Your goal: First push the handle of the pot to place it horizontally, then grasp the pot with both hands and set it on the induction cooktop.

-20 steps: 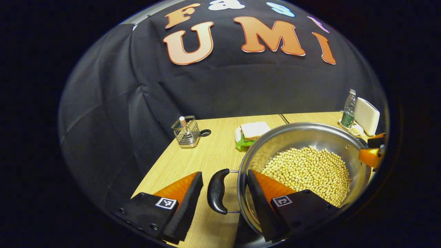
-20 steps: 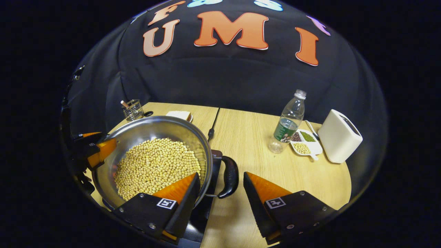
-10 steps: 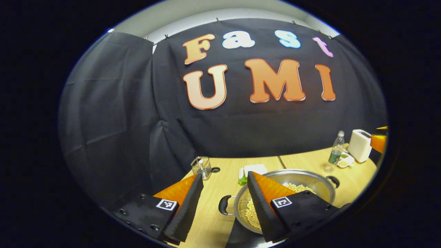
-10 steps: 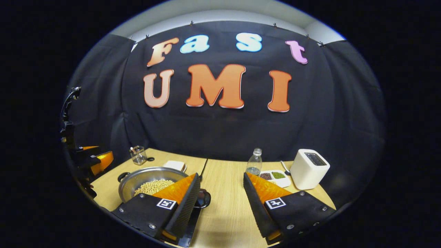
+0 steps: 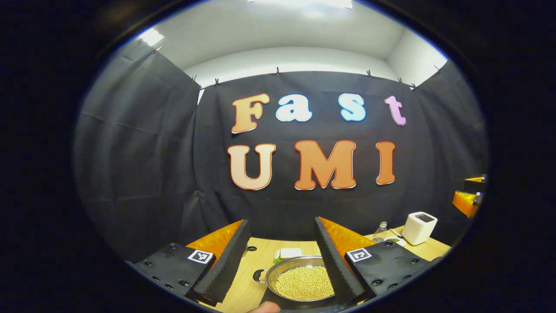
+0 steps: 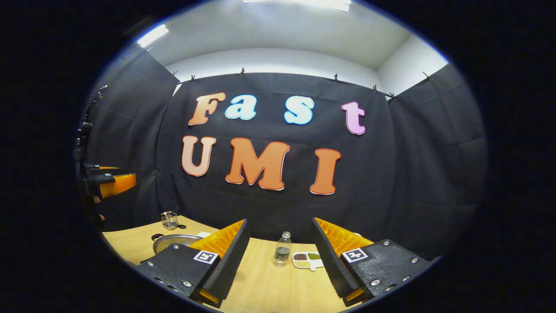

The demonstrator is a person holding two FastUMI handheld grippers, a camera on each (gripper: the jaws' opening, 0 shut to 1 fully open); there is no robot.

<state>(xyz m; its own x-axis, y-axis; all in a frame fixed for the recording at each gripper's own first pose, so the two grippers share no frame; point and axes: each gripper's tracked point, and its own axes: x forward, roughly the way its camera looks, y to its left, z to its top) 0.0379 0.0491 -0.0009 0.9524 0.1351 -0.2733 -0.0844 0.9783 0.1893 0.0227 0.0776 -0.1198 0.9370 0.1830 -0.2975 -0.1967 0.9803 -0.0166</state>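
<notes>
- Down at the bottom of the left gripper view, we see the pot [image 5: 299, 280] full of soybeans [image 5: 304, 283] sitting on the dark induction cooktop [image 5: 299, 305], which lies on the wooden table [image 5: 243, 287].
- Our left gripper [image 5: 282, 261] is spread wide with nothing between its fingers, hanging well above the pot. The right gripper [image 6: 280, 256] is spread and empty too, up high over the table.
- So we'd say the placing step looks done: pot's on the cooktop, both claws are off it. No next grab seems needed; if anything, we'd just check the pot sits centred on the cooktop.
- Pot orientation: it sits upright, mouth up. One black side handle [image 5: 259, 276] sticks out to the left in the left gripper view, so we judge the handle-to-handle axis runs roughly side to side across that view. The other handle is hidden behind a finger.
- Over in the right gripper view, the pot's rim pokes out just left of that gripper's left finger, well apart from the water bottle [image 6: 282, 250] and the divided dish of beans [image 6: 307, 260].
</notes>
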